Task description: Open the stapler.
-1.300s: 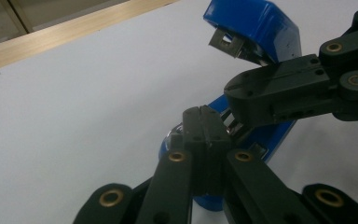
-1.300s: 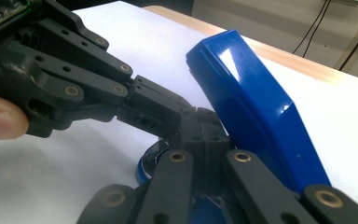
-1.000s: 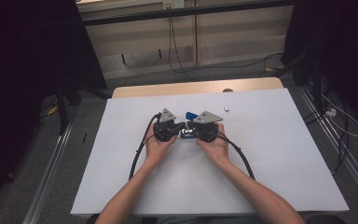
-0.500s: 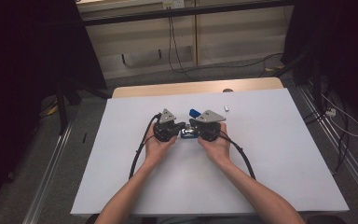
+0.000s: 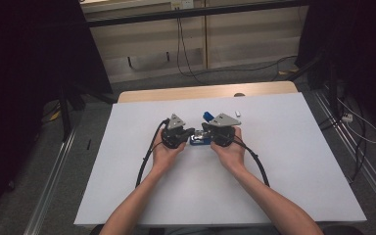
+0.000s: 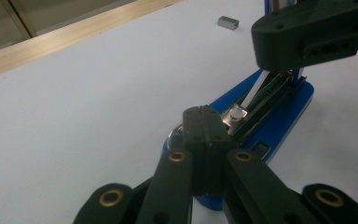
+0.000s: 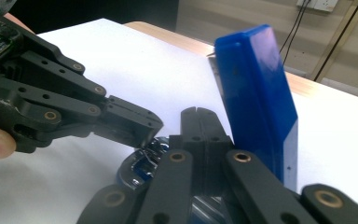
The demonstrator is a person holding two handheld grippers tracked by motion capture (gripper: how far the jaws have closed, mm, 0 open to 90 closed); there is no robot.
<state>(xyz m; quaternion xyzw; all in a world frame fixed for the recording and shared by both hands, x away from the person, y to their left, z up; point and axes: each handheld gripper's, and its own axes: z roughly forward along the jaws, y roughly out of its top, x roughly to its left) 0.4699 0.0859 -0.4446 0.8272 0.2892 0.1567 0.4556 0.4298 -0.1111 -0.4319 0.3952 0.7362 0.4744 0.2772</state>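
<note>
A blue stapler (image 5: 198, 140) lies open on the white table (image 5: 284, 161), between the two hands. Its blue lid (image 7: 256, 93) stands swung up; the metal staple channel (image 6: 265, 95) and the base (image 6: 284, 116) lie exposed. My left gripper (image 6: 204, 112) is shut with nothing between its jaws, and its tip is at the base's near end. My right gripper (image 7: 196, 113) is also shut with nothing held, right beside the raised lid. In the high view the left gripper (image 5: 188, 132) and right gripper (image 5: 204, 128) nearly meet over the stapler.
A small grey block of staples (image 5: 237, 113) lies on the table beyond the right hand, also seen from the left gripper (image 6: 228, 22). A wooden strip (image 5: 205, 91) runs along the far edge. Black cables (image 5: 147, 156) trail back beside both forearms.
The right gripper has shifted slightly by the stapler's raised lid. The left gripper has stayed where it was.
</note>
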